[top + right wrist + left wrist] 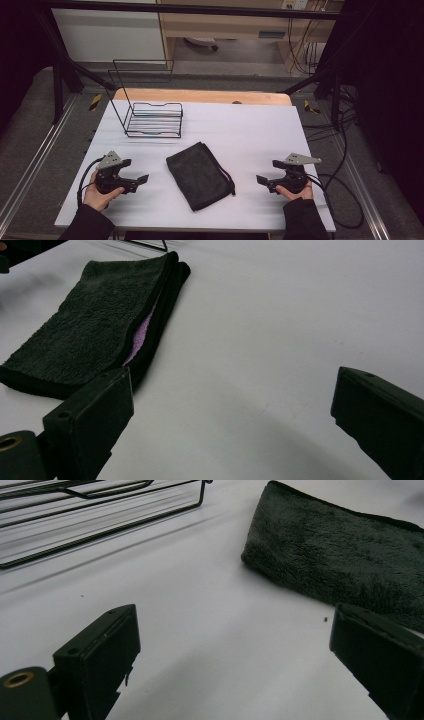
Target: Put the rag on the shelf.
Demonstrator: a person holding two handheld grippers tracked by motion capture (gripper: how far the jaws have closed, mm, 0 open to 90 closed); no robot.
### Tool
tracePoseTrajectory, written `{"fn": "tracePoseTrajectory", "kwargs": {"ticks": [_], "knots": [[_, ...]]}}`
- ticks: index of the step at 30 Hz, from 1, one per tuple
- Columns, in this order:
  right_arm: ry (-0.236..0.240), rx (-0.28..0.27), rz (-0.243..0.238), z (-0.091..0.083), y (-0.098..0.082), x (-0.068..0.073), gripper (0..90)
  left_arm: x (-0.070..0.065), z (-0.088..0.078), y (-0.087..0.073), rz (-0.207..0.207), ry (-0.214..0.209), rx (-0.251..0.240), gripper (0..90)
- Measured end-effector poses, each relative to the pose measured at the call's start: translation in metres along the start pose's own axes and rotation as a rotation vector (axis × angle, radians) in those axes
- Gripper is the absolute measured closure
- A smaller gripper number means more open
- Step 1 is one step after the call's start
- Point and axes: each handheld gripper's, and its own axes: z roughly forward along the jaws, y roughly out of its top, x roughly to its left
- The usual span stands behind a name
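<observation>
A dark fuzzy pouch (200, 175) lies flat in the middle of the white table (240, 125), a cord trailing from its near right corner. In the right gripper view the pouch (95, 325) gapes along one edge and shows a purple lining. My left gripper (141, 181) rests on the table to the left of the pouch, jaws open and nothing between them. To the pouch's right my right gripper (261, 180) sits open too, pointing toward it. The left gripper view has the pouch (340, 555) ahead and to the right, beyond the wide-apart jaws.
A black wire rack (150, 112) stands at the back left of the table, and its lower wires (90, 515) cross the top of the left gripper view. Cables (345, 200) trail off the table's right side. A metal frame surrounds the table.
</observation>
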Motion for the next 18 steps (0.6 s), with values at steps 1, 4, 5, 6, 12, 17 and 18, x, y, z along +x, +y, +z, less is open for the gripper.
{"fn": "tracePoseTrajectory", "kwargs": {"ticks": [1, 4, 5, 6, 12, 17, 18], "knots": [[0.0, 0.002, -0.003, 0.0, 0.0, 0.0, 4.1, -0.001, 0.001, 0.0, 0.0, 0.003, 0.004, 5.3], [-0.001, 0.008, -0.009, 0.001, 0.001, 0.002, 4.2, -0.003, 0.002, 0.002, -0.001, 0.003, 0.002, 5.3], [0.0, 0.009, -0.007, 0.001, 0.001, 0.003, 4.3, -0.003, 0.002, 0.002, -0.001, 0.003, 0.002, 5.3], [0.002, 0.011, -0.007, 0.002, 0.001, 0.003, 4.6, -0.005, 0.003, 0.002, 0.001, 0.001, 0.006, 5.3], [0.008, 0.024, -0.007, 0.01, 0.004, 0.01, 5.4, -0.012, 0.007, 0.003, 0.017, -0.009, 0.017, 5.3], [0.018, 0.039, -0.013, 0.017, 0.006, 0.018, 5.8, -0.02, 0.013, 0.005, 0.023, -0.027, 0.028, 5.5], [0.022, 0.041, -0.018, 0.019, 0.006, 0.019, 6.0, -0.023, 0.014, 0.006, 0.022, -0.029, 0.028, 5.8]]}}
